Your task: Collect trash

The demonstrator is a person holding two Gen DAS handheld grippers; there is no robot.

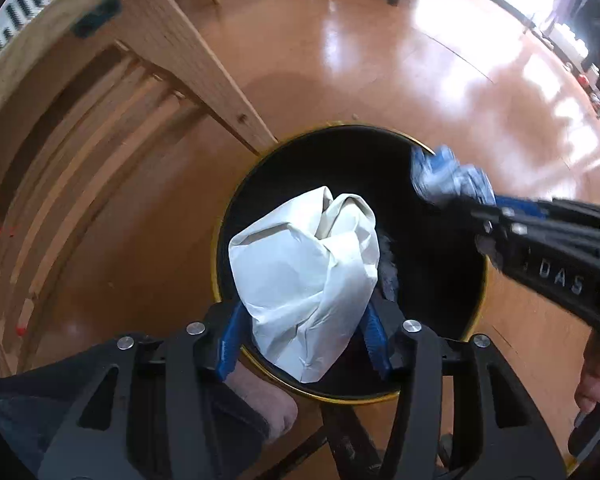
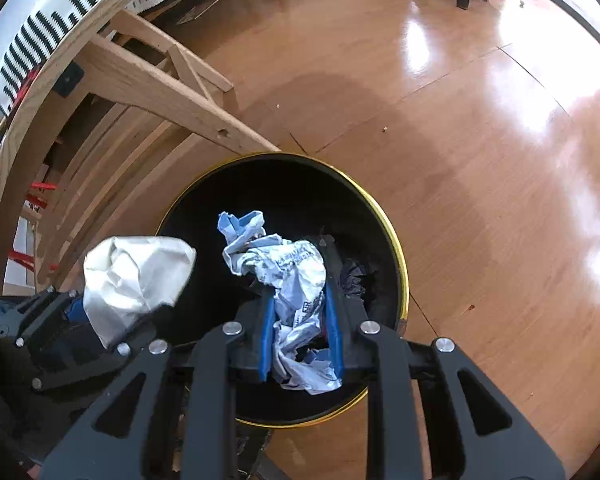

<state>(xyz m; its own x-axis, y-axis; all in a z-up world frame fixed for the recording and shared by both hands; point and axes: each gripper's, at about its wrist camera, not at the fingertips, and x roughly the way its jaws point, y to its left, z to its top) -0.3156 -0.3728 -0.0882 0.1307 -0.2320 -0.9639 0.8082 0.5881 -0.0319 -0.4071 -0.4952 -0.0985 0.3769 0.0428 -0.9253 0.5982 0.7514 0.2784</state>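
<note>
Above the black, gold-rimmed waste bin [image 2: 392, 248], the right gripper [image 2: 302, 332] clamps narrowly on a crumpled blue-and-white printed wrapper [image 2: 288, 280]. The left gripper [image 1: 304, 344], about half open, has a crumpled white paper bag [image 1: 304, 272] between its blue pads over the bin's near rim. Dark scraps lie inside the bin, which stands on the glossy wooden floor [image 2: 480, 160] beside a wooden chair [image 2: 148, 84].
</note>
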